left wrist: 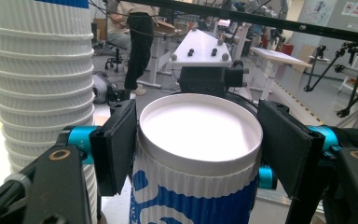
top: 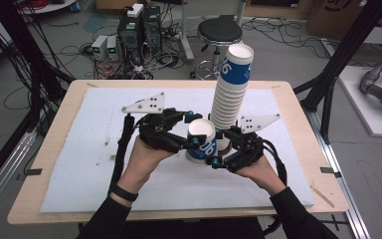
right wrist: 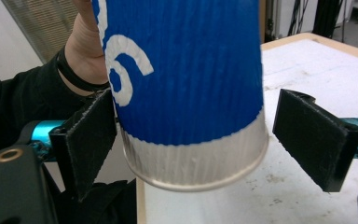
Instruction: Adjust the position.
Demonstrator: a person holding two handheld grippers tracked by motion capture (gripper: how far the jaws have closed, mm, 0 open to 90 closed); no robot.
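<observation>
A blue-and-white ribbed paper cup (top: 201, 142) is held upright just above the white mat. My left gripper (top: 193, 128) is shut on it near the rim; in the left gripper view both pads press the cup (left wrist: 200, 154) below its open mouth. My right gripper (top: 219, 148) stands open around the cup's lower part. In the right gripper view the cup's (right wrist: 182, 84) base hangs between the pads (right wrist: 314, 137), with a clear gap on the right side. A tall stack of like cups (top: 231, 94) stands just behind, and rises at the left of the left gripper view (left wrist: 37, 84).
A white mat (top: 104, 164) covers the wooden table (top: 59, 149). Beyond the far edge are a black stool (top: 219, 32), computer cases (top: 137, 30) and floor cables. Black frame posts stand at both sides.
</observation>
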